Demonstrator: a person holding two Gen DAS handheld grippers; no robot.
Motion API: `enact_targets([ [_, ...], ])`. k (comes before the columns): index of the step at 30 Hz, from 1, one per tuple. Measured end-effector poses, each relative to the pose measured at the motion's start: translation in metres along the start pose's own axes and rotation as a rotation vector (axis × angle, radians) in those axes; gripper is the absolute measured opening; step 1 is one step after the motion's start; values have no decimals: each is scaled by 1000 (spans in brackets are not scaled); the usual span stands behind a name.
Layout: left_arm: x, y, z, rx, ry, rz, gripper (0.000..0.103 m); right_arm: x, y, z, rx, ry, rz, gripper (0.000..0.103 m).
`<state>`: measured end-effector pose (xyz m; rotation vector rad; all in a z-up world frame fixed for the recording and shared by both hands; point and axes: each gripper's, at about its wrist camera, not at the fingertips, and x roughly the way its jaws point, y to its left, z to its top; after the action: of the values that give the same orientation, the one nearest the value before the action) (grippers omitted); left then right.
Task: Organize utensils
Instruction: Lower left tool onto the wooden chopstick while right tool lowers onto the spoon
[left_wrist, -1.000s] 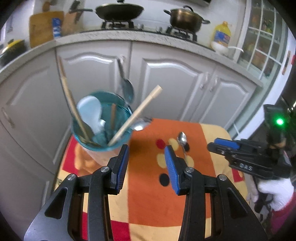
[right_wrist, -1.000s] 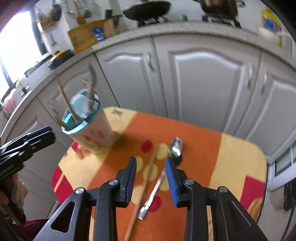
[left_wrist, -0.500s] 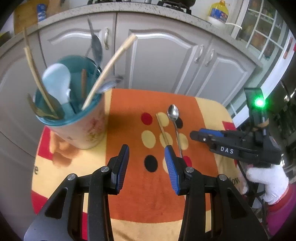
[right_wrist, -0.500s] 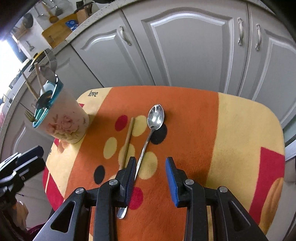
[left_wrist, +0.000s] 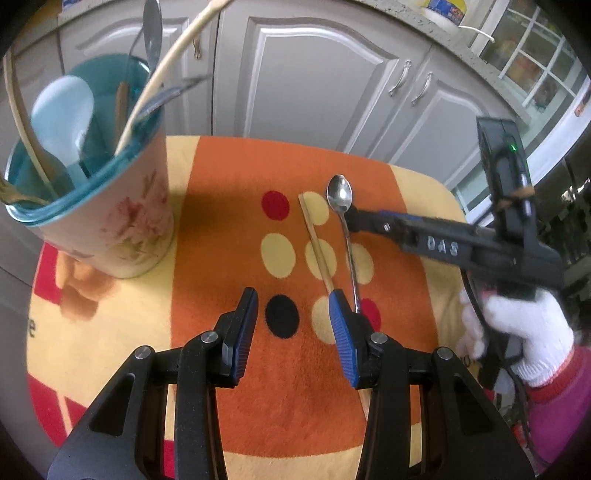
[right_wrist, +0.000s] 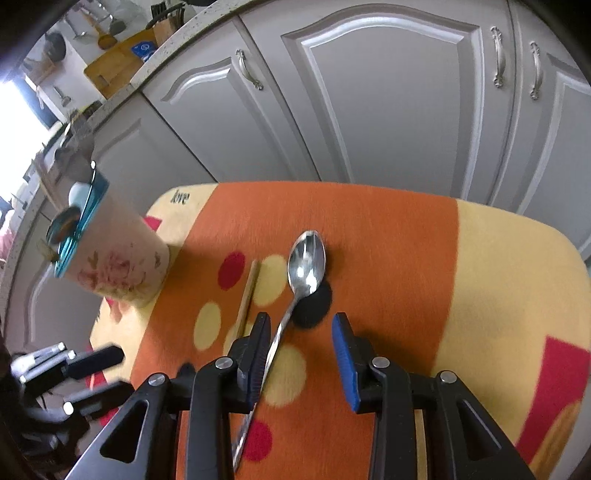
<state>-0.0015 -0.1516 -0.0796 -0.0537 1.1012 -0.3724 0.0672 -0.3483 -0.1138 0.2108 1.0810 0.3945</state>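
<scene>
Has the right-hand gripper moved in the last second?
Yes. The right gripper has come forward and down toward the metal spoon on the orange cloth, jaws open around its handle.

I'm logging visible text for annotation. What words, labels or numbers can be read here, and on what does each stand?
"DAS": on the side of the right tongs.
"love": on the yellow corner of the cloth.
Label on the yellow bottle: too blurred to read.
Blue packet on the counter: too small to read.
</scene>
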Motion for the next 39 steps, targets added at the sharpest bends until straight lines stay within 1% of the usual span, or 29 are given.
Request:
enact_targets([
  [2,4,1,2,-12,13,-5,39,7,-4,8,8,-7,17,33],
  [6,8,4,5,-31,31,-16,39,21,-10,22,5,-13,22,33],
  [12,20,3,10,-36,53,-14,39,34,-12,35,-4,-29,69,32],
  [13,22,3,9,-35,56,-12,39,34,-13,37,-6,-30,71,31],
  [14,24,3,9,-35,59,-11,39,36,-12,38,-12,-28,71,24],
  [15,25,2,8,-36,62,-10,39,37,-12,38,-20,-24,71,21],
  [17,29,2,8,-37,70,-8,39,39,-10,38,-43,-18,75,10],
  [19,32,1,9,-36,75,-5,39,38,-11,35,-48,-10,96,5],
  [23,35,1,8,-34,83,4,39,33,-20,29,-30,-4,126,3],
  [31,40,-5,16,-37,96,14,39,6,-44,8,-27,21,132,3],
  [34,45,-8,21,-39,100,18,39,-11,-63,-5,-6,26,132,3],
  [37,51,-12,27,-35,96,51,39,-21,-82,-21,22,48,141,3],
  [39,57,-14,32,-39,97,70,39,-25,-90,-31,32,69,163,3],
])
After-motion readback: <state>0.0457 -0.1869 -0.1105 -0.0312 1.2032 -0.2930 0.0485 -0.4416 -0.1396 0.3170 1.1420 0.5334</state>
